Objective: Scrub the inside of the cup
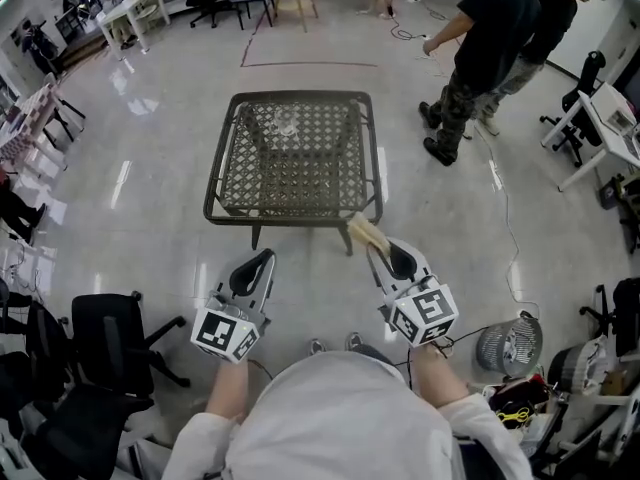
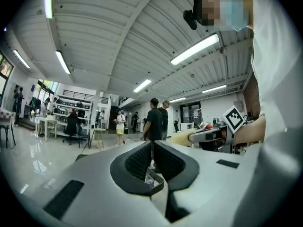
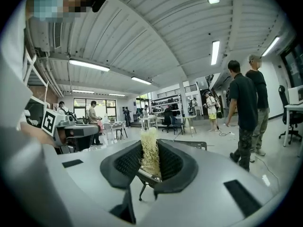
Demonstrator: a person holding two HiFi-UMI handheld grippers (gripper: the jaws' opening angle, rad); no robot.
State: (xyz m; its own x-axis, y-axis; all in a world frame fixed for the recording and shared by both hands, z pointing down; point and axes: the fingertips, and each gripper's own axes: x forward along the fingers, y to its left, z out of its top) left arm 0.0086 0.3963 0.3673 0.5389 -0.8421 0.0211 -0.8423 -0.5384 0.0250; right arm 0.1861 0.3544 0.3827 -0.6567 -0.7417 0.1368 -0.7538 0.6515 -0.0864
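I'm keeping my left gripper point(image 1: 263, 260) level, its jaws pressed together and empty. My right gripper point(image 1: 380, 253) is clamping a scrubber point(image 1: 362, 232) between its jaws. The cup point(image 1: 286, 123) is sitting on the desk point(image 1: 300, 96), well ahead of both jaws.

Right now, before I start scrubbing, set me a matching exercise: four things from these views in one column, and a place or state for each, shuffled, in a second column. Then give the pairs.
Things:
1. clear glass cup
2. pale yellow fibrous scrubber
3. left gripper
4. round grey floor fan

Places or states:
A. shut, nothing between the jaws
B. on the shiny floor, at the head view's lower right
C. on the dark square mesh table
D. clamped in the right gripper

Pairs: 1-C, 2-D, 3-A, 4-B.
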